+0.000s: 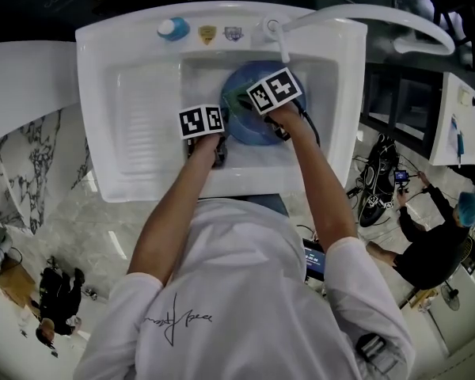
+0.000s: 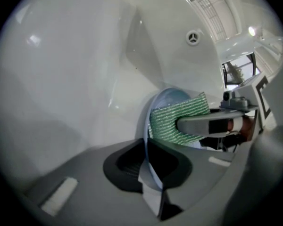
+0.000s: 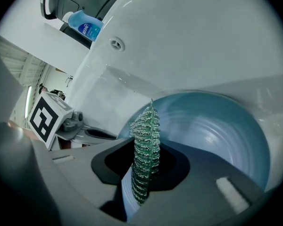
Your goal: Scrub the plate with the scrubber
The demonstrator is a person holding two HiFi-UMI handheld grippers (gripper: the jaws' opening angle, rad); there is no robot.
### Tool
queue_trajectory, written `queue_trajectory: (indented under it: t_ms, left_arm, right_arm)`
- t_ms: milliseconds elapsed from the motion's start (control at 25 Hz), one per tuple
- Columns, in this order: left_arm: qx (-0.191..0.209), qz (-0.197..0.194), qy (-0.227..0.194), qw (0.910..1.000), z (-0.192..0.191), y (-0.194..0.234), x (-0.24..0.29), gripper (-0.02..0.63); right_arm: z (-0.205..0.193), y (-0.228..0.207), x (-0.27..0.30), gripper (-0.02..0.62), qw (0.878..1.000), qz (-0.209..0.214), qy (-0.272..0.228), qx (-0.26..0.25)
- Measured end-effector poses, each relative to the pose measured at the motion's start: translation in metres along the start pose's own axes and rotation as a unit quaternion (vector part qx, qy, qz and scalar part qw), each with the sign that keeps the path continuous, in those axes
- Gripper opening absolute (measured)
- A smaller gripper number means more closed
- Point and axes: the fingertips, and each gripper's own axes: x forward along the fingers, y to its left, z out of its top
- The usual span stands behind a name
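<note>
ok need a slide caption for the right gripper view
Right gripper, jaws shut on the green scrubber, held edge-on before the blue plate in the white sink.

The head view looks steeply down onto the sink (image 1: 95, 93) from above. The left and right gripper views sit low inside it, very near the plate (image 1: 249, 129), which all three share.

One sink (image 1: 103, 93) holds one plate (image 3: 217, 131) and one scrubber (image 3: 145, 154). Its back rim bears one bottle (image 1: 172, 28) and one tap (image 1: 279, 38). Two claws reach in: left claw (image 2: 148, 166), right claw (image 3: 144, 166).
</note>
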Motion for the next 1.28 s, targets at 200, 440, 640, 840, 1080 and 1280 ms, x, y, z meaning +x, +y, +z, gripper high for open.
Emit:
queue_trajectory:
  t_ms: [200,440,640,840,1080,1280]
  left_arm:
    - [0.001,0.001,-0.001,1.0000,0.000,0.000,0.000,0.075]
    - [0.001,0.000,-0.001,1.0000,0.001,0.000,0.000,0.075]
    - [0.000,-0.001,0.000,1.0000,0.000,0.000,0.000,0.075]
    - [-0.003,-0.001,0.000,1.0000,0.000,0.000,0.000,0.075]
    - [-0.006,-0.002,-0.003,1.0000,0.001,0.000,0.001,0.074]
    - [-0.011,-0.002,-0.003,0.9999,0.000,0.001,0.001,0.072]
  right_arm:
    - [0.009,-0.010,-0.005,0.057,1.000,-0.013,-0.017,-0.012]
    - [0.018,-0.023,-0.010,0.057,0.999,-0.025,-0.036,-0.005]
    - [0.021,-0.029,-0.014,0.057,0.998,-0.033,-0.047,0.001]
    - [0.024,-0.036,-0.018,0.058,0.998,-0.039,-0.057,0.011]
    - [0.025,-0.044,-0.022,0.058,0.996,-0.051,-0.070,0.027]
    - [0.026,-0.052,-0.027,0.058,0.994,-0.060,-0.083,0.045]
